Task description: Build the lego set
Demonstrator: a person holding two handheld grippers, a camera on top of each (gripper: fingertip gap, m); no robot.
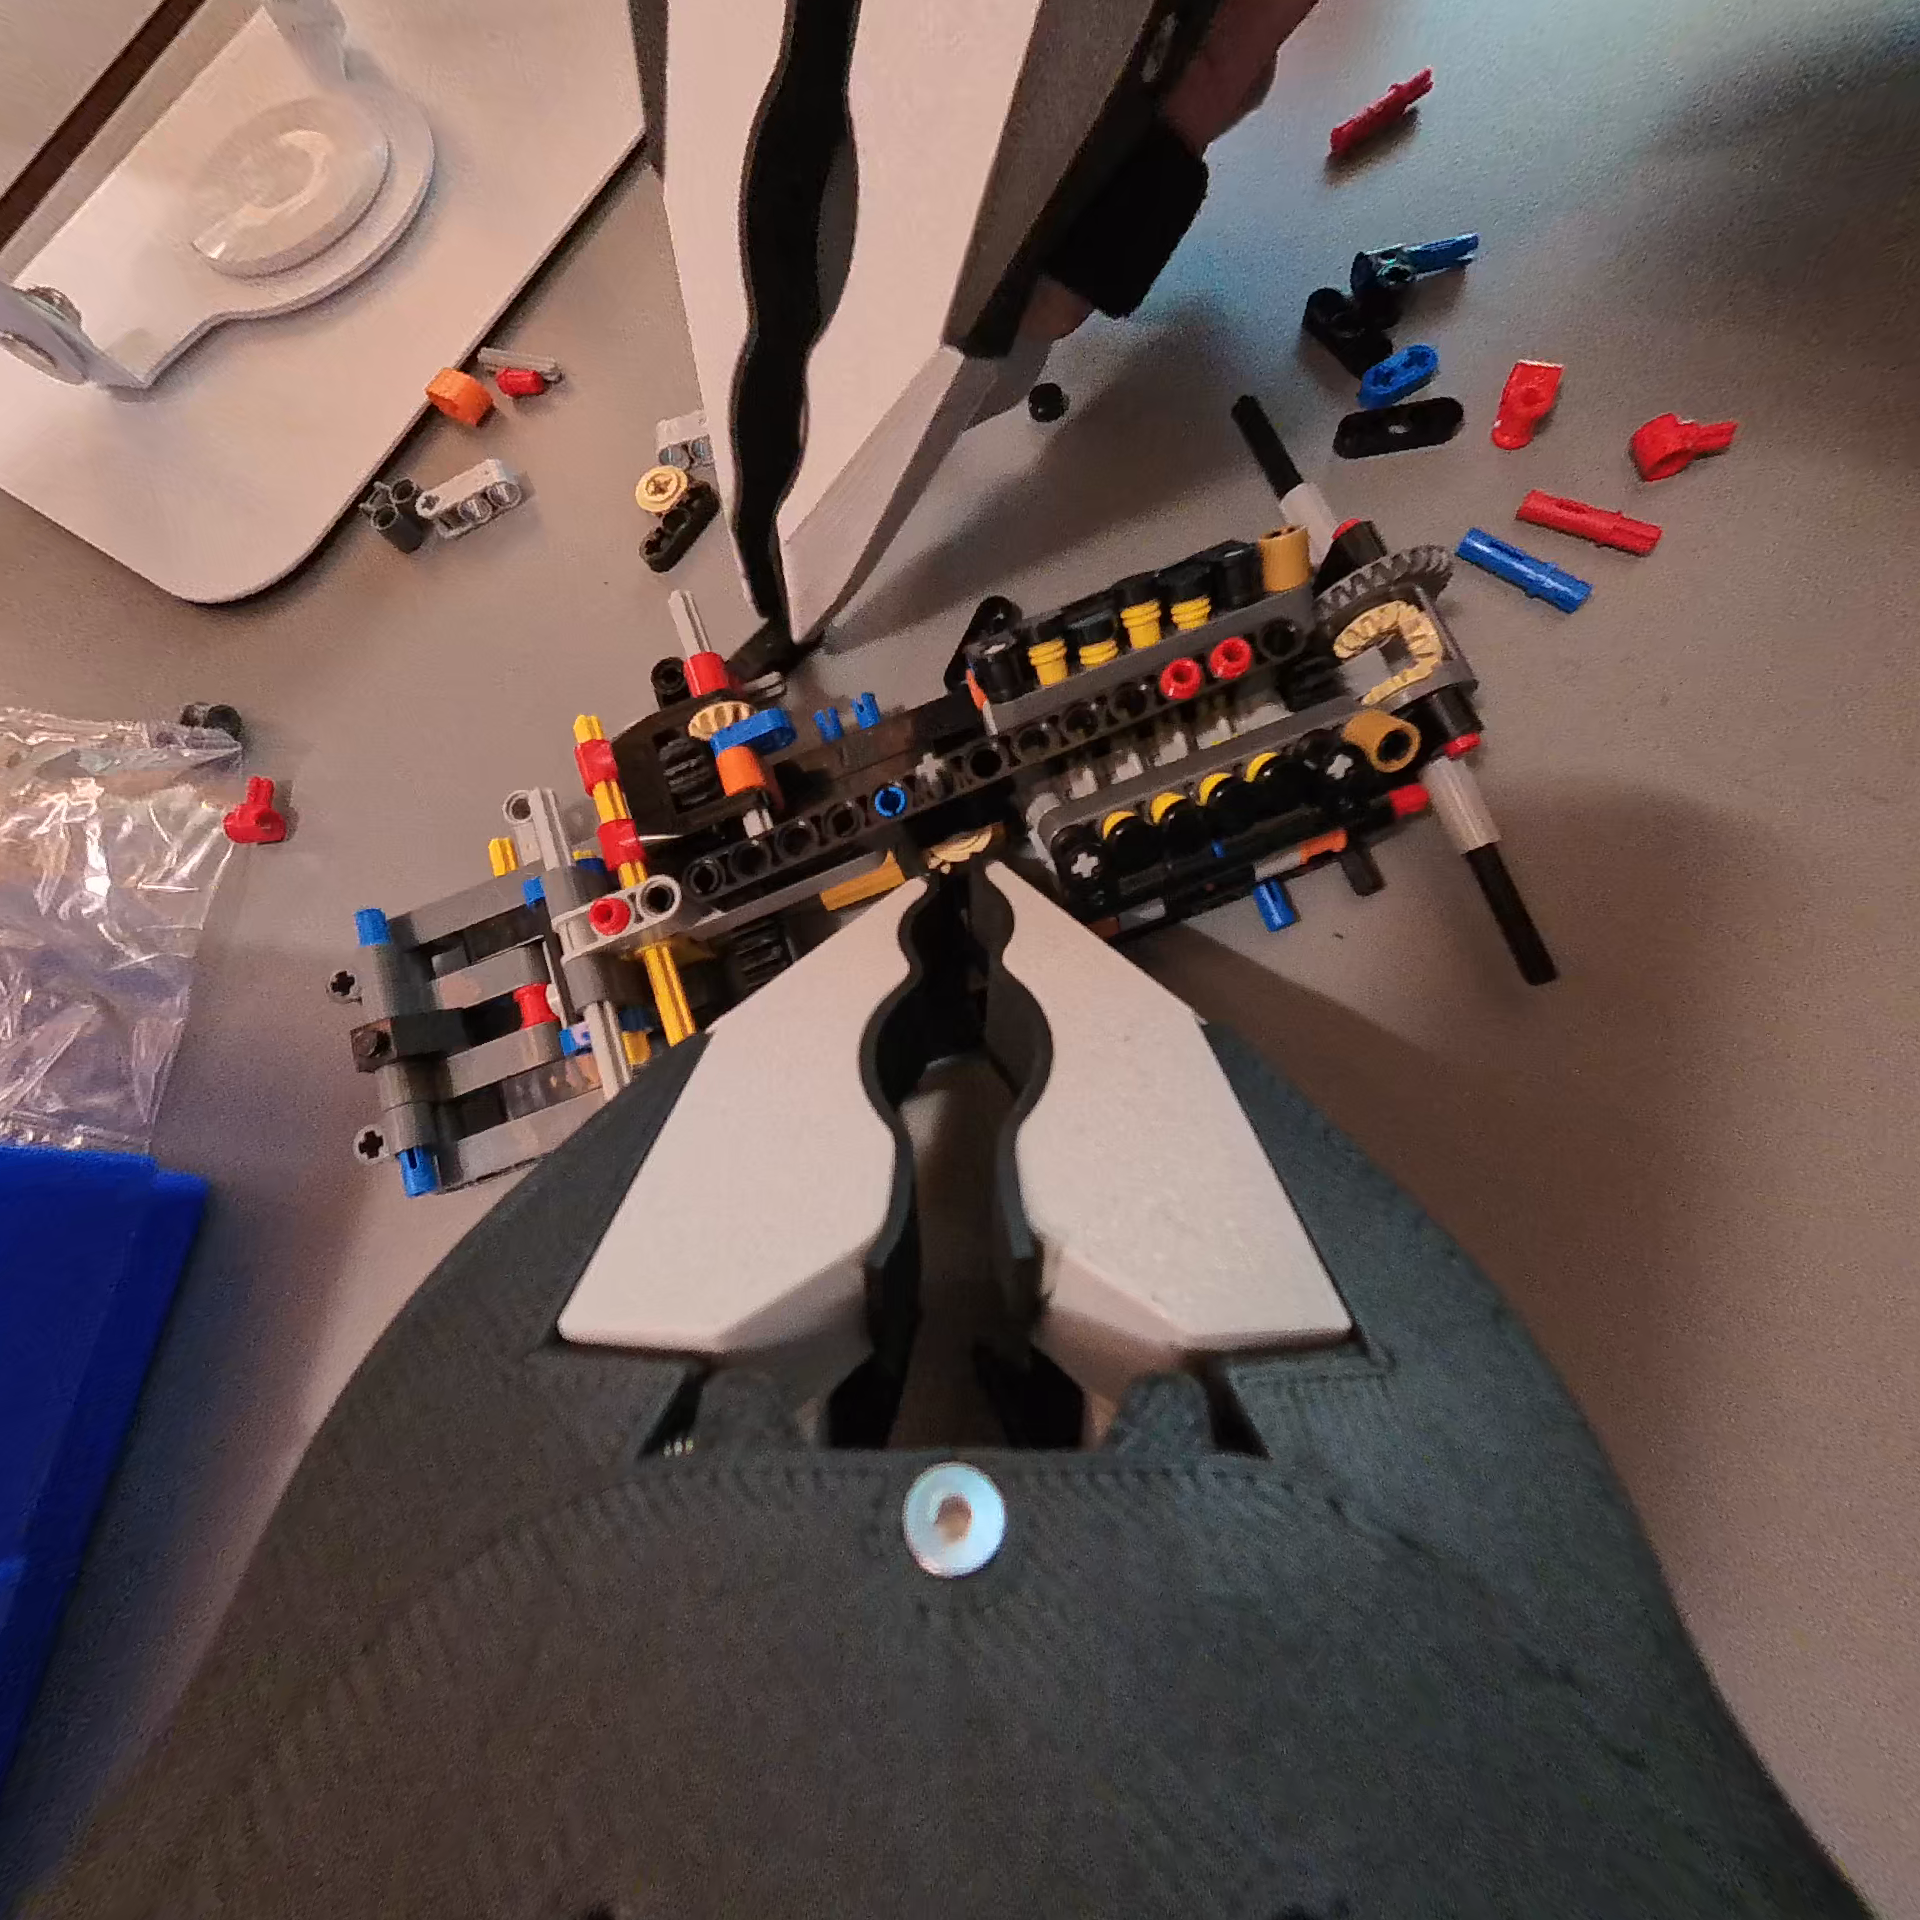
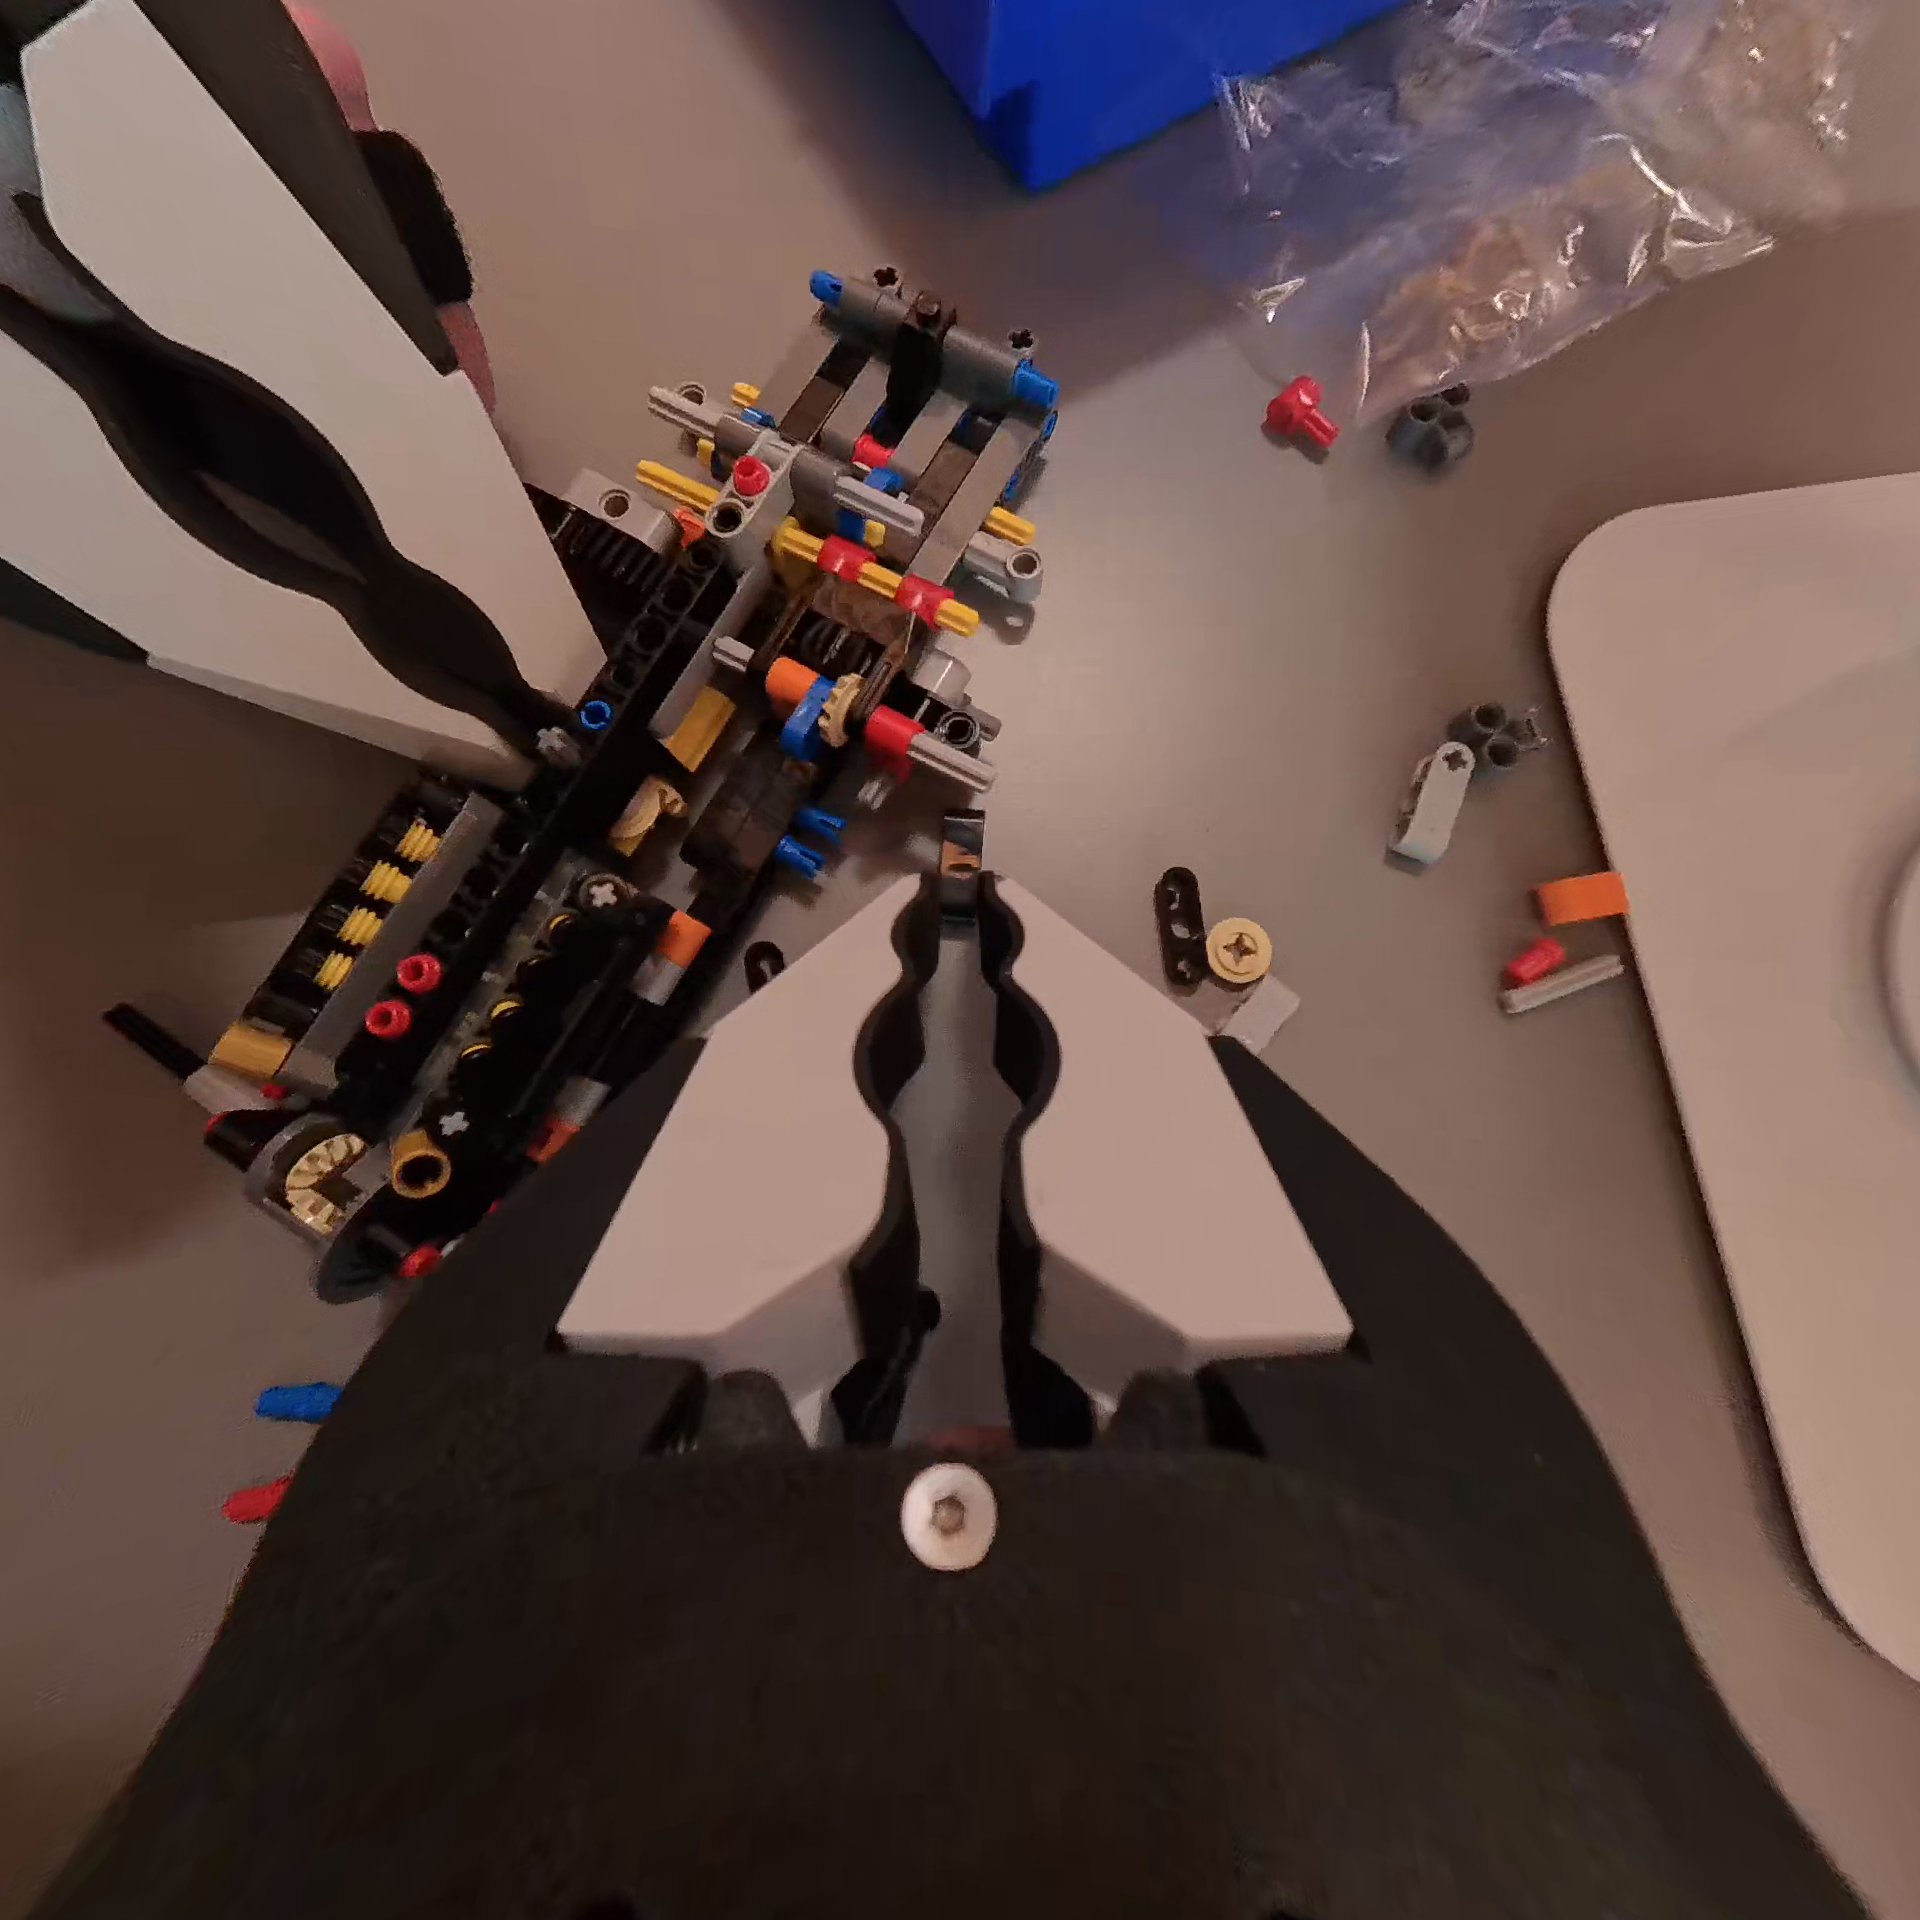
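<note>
The partly built lego model (image 1: pixel 935 769), a long black and grey frame with yellow, red and blue pins, lies on the grey table; it also shows in the right wrist view (image 2: pixel 727 727). My left gripper (image 1: pixel 961 883) is shut on the model's near edge, by a tan piece. In the right wrist view it (image 2: pixel 535 743) grips at the long black beam. My right gripper (image 2: pixel 961 883) is shut on a small black piece (image 2: pixel 961 842), held just beside the model's far side. In the left wrist view the right gripper (image 1: pixel 774 644) comes down from above.
Loose red and blue pins (image 1: pixel 1584 520) and black connectors (image 1: pixel 1392 426) lie right of the model. A clear plastic bag (image 1: pixel 83 883) and a blue bin (image 1: pixel 73 1351) are at the left. A white board (image 1: pixel 260 260) is at the far left. A black link with a tan pin (image 2: pixel 1205 935) lies nearby.
</note>
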